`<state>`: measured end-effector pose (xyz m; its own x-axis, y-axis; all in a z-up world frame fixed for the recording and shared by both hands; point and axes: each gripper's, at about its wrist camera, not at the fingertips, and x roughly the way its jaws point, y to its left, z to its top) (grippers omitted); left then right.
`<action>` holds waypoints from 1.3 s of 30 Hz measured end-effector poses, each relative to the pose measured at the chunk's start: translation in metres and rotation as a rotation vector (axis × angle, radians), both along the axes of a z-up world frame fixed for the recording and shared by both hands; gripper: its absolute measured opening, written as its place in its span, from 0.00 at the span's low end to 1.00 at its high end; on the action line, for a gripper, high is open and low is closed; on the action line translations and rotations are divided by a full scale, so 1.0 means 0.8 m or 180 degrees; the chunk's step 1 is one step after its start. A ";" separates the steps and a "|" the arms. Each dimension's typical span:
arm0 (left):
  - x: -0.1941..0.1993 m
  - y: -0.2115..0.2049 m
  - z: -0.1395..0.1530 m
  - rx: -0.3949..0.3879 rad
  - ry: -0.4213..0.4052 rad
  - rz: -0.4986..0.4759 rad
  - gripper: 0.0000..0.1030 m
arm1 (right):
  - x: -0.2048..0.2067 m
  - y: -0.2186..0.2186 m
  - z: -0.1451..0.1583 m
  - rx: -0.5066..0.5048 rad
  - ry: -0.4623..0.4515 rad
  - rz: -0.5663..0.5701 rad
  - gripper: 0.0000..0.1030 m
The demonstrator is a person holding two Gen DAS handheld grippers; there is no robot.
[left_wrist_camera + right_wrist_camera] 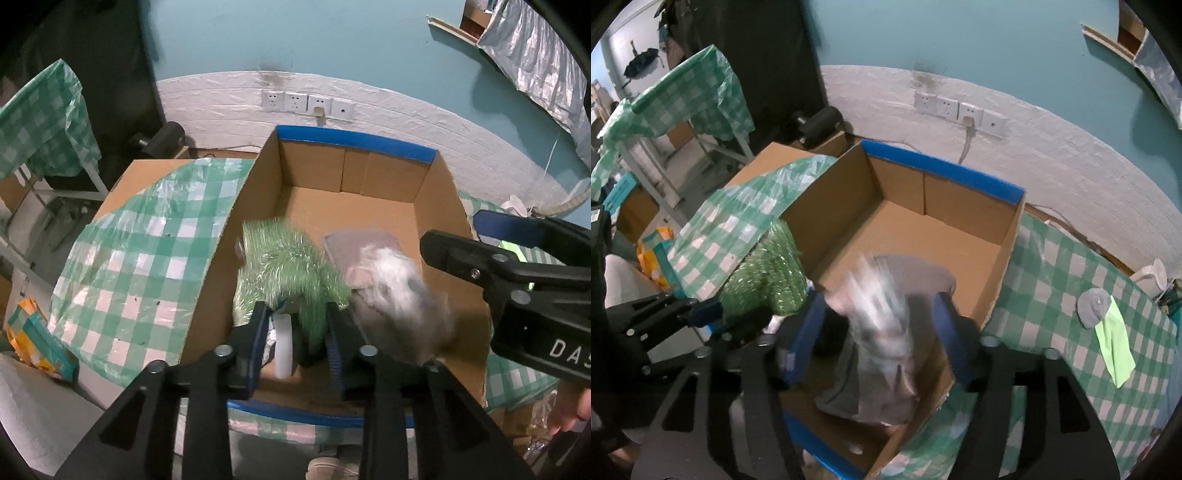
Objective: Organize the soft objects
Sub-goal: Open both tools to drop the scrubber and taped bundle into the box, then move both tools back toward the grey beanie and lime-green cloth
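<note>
Here the bench [1056, 266], covered with a green checked cloth, carries a large open cardboard box [369, 177] with blue tape on its rims. The step in hand seems to be the placing of soft things into this box. The left gripper [297, 332] hangs over the near part of the box, and a shaggy green soft object [291, 266] sits between its fingers; the fingers stand moderately apart, and I cannot tell if they press it. The right gripper [879, 339] has its fingers wide apart, and a blurred grey-white fluffy object [882, 314] lies between them, seemingly loose, over the box floor. On the cloth, well apart to the right, remain a small grey round object [1091, 306] and a light green cloth [1113, 347]. The next move probably calls for letting both objects go inside the box and then reaching for those two.
</note>
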<state>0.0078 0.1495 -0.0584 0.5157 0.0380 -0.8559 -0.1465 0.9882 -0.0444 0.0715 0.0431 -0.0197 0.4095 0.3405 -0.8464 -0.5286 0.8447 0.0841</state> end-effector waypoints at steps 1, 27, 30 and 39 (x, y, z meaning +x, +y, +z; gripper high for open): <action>0.000 0.000 0.001 -0.0004 -0.0006 -0.0006 0.32 | 0.000 0.000 0.002 -0.0005 -0.0029 -0.0011 0.69; -0.010 -0.042 0.035 0.0102 -0.0293 -0.0232 0.61 | 0.001 -0.062 0.028 0.0149 -0.0128 -0.0304 0.71; -0.010 -0.051 0.036 0.0117 -0.0296 -0.0278 0.61 | 0.000 -0.071 0.029 0.0158 -0.0138 -0.0342 0.71; -0.010 -0.073 0.041 0.0117 -0.0321 -0.0363 0.62 | -0.003 -0.104 0.028 0.0175 -0.0135 -0.0452 0.71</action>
<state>0.0002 0.0912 -0.0256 0.6018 0.0046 -0.7987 -0.0297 0.9994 -0.0166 0.0695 -0.0401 0.0025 0.4917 0.3219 -0.8091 -0.4083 0.9059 0.1123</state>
